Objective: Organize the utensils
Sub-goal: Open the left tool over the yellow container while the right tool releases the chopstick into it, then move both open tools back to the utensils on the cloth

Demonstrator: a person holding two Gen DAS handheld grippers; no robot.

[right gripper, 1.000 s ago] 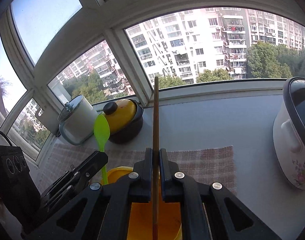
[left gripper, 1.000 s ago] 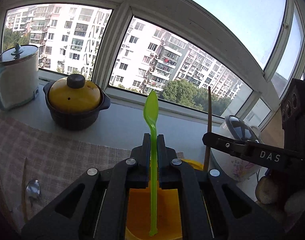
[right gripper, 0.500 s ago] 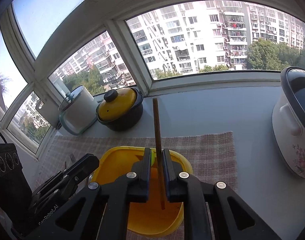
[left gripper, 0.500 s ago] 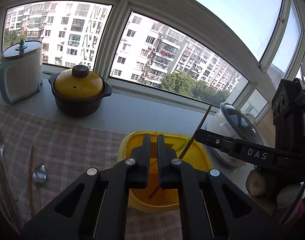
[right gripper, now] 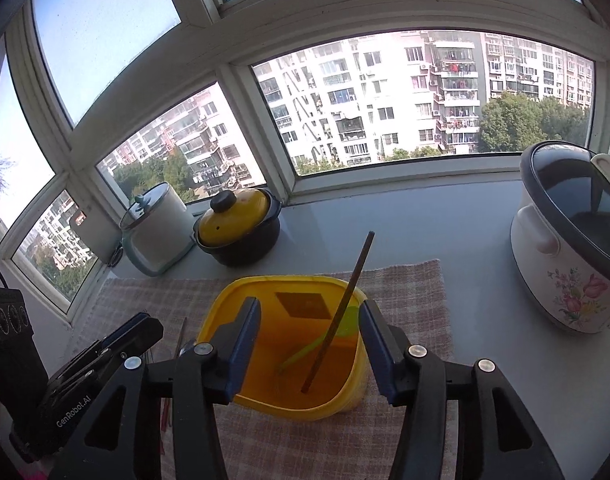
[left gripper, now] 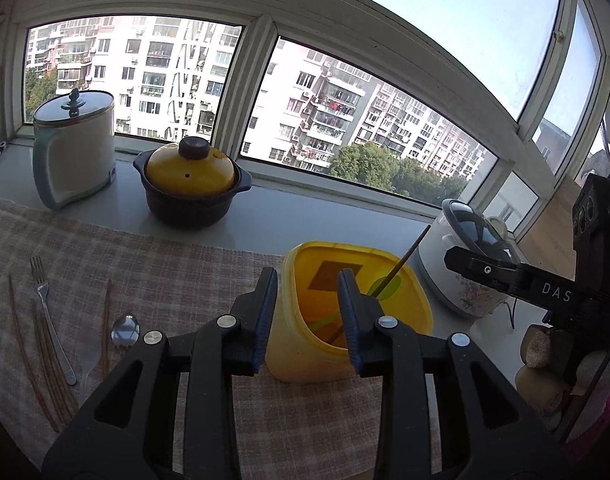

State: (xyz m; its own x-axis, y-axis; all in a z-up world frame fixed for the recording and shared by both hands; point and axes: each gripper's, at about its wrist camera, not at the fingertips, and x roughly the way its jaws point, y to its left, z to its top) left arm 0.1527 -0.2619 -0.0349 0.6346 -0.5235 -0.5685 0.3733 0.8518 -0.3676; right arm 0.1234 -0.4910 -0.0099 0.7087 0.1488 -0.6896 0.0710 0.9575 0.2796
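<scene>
Both tongs, left tongs (left gripper: 307, 312) and right tongs (right gripper: 309, 340), are gaping wide and empty above the yellow tub (right gripper: 225, 304); next is probably fetching the fork (left gripper: 45, 300) lying near the bench's left edge.

Bare checked cloth (left gripper: 153, 272) separates the yellow tub (left gripper: 419, 308) from the fork (left gripper: 45, 300).

Bright sunshine pours in through the windows (left gripper: 337, 120) ahead of both grippers. The buildings outside look washed out and white. Straight window frames bend into curves, and the corners of both pictures go dark. Everything looks sharp.
</scene>
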